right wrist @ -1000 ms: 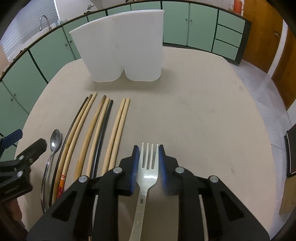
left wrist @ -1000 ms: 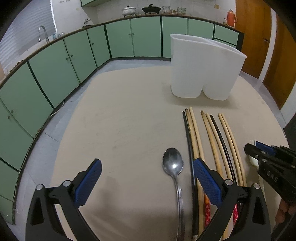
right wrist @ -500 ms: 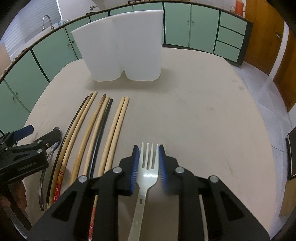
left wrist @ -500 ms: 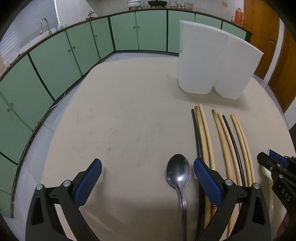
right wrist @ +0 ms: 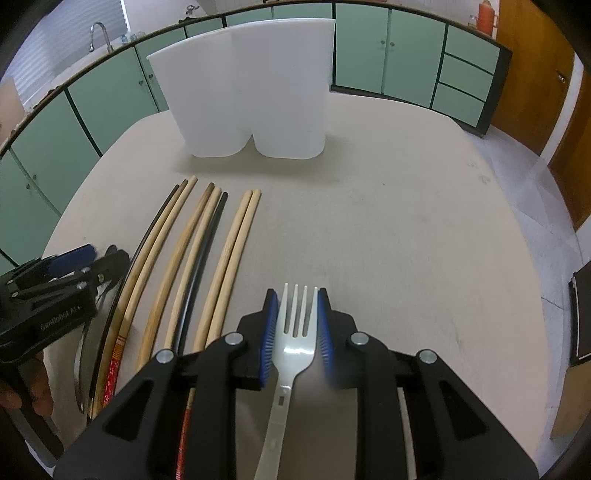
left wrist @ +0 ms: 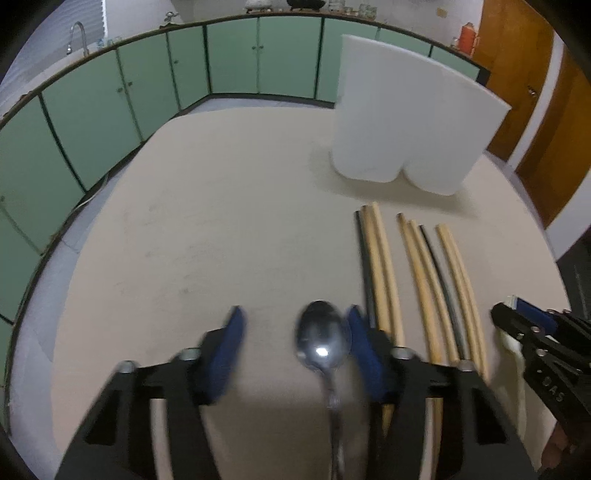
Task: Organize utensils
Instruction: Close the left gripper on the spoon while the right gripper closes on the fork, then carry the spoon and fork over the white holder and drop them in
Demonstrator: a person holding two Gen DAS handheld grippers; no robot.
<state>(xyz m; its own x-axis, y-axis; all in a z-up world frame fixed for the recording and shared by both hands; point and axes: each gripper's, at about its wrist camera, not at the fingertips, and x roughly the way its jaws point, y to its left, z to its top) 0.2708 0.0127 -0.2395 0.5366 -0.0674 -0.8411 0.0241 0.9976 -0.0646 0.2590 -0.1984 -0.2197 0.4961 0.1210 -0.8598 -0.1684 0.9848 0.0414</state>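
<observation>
A metal spoon (left wrist: 323, 343) lies on the beige table between the fingers of my left gripper (left wrist: 293, 339). The jaws stand around the spoon bowl, blurred with motion, the right pad close to it and a gap on the left. My right gripper (right wrist: 294, 321) is shut on a white plastic fork (right wrist: 296, 332), tines forward, low over the table. Several wooden and black chopsticks (right wrist: 207, 254) lie in a row between the two grippers; they also show in the left wrist view (left wrist: 417, 280). A white two-compartment holder (right wrist: 251, 96) stands at the far side and shows in the left wrist view (left wrist: 410, 122) too.
Green cabinets (left wrist: 110, 110) curve around the room with a sink tap (left wrist: 75, 33) on the left. Wooden doors (right wrist: 535, 74) stand at the right. The table edge (left wrist: 55, 295) drops off at the left. A dark object (right wrist: 581, 314) sits beyond the table's right edge.
My left gripper has moved forward and lower over the spoon, and its jaws have narrowed around the spoon bowl. My right gripper still holds the fork and has barely moved.
</observation>
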